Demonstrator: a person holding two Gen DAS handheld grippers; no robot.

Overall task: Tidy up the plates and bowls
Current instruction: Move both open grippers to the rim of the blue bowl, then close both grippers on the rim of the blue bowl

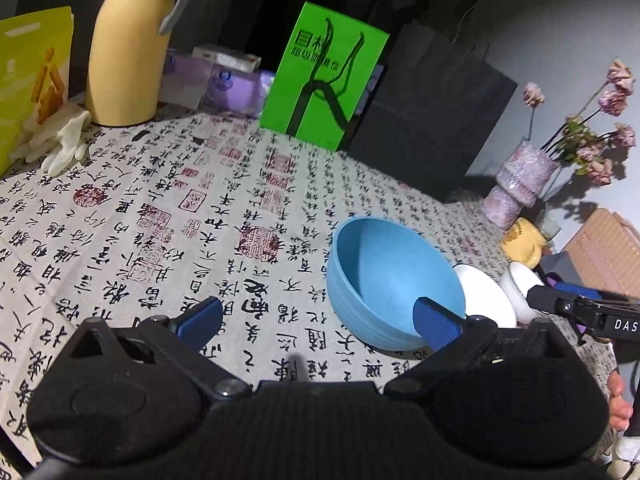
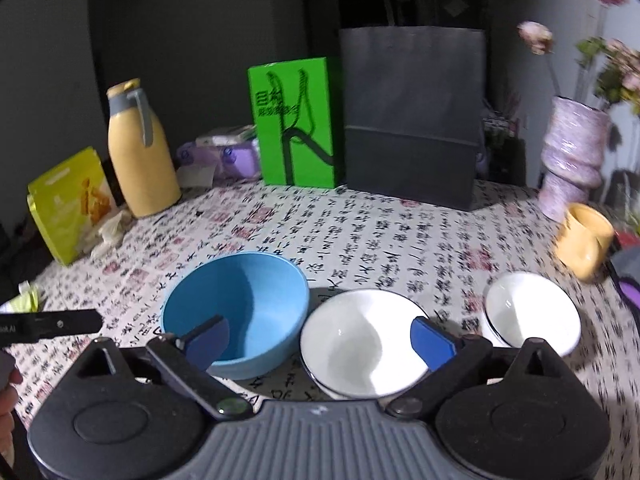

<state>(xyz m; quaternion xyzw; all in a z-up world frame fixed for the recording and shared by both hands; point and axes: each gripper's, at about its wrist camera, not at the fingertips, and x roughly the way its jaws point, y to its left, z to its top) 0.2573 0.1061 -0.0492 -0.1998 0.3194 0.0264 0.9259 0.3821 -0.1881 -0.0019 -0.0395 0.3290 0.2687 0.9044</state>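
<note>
right gripper (image 2: pixel 322 338) seemingly above white bowl (image 2: pixel 360 344)

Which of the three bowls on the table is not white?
The blue bowl, leftmost in the right wrist view. The larger white bowl beside it and the smaller white bowl further right are both white.

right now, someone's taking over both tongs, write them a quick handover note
Left tongs: open, empty, beside the blue bowl.
Right tongs: open, empty, over the gap between the blue bowl and the larger white bowl.
Bowls: blue, larger white, smaller white bowl stand in a row on the tablecloth, all upright and separate.
Done: nothing stacked yet.
Left: gather the three bowls; no plates in view.
</note>
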